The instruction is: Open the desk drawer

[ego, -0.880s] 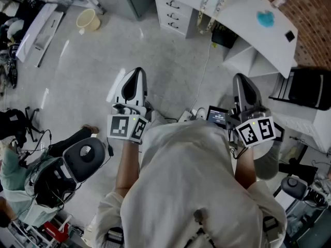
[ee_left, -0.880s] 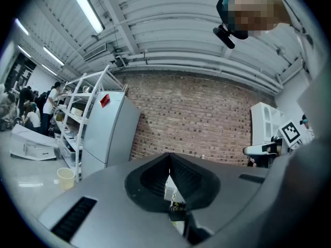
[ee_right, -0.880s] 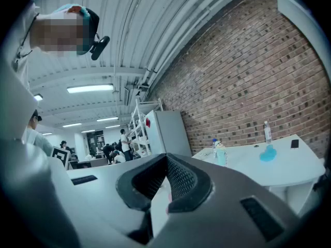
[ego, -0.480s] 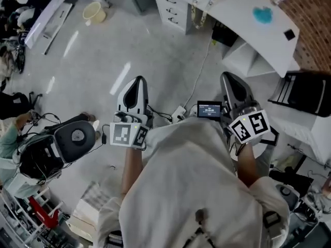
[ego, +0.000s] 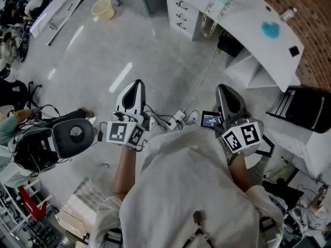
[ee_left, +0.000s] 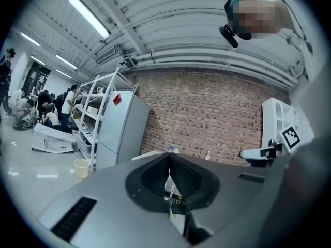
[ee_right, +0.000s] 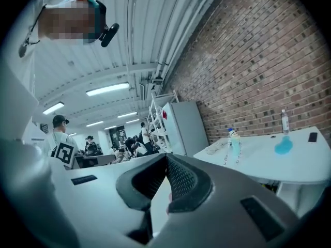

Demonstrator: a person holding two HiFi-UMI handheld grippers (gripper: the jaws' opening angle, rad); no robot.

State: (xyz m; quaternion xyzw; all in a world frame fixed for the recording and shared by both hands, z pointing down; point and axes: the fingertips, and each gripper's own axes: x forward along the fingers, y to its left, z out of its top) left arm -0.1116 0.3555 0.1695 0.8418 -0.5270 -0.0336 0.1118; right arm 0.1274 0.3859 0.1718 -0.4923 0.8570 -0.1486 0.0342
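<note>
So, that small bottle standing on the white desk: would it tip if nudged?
Probably. The bottle is tall and narrow and stands upright on the desk, so a sideways nudge would likely topple it. It looks like clear plastic, so it is probably light and would slide or roll easily.

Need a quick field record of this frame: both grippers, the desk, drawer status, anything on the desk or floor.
left gripper: fingers shut, nothing held, level
right gripper: fingers shut, nothing held, level
desk: white, ahead and to the right, both grippers well short of it
drawers: stack under the desk's left end in the head view, all closed
on desk: blue object, bottle
on floor: cup, office chair
</note>
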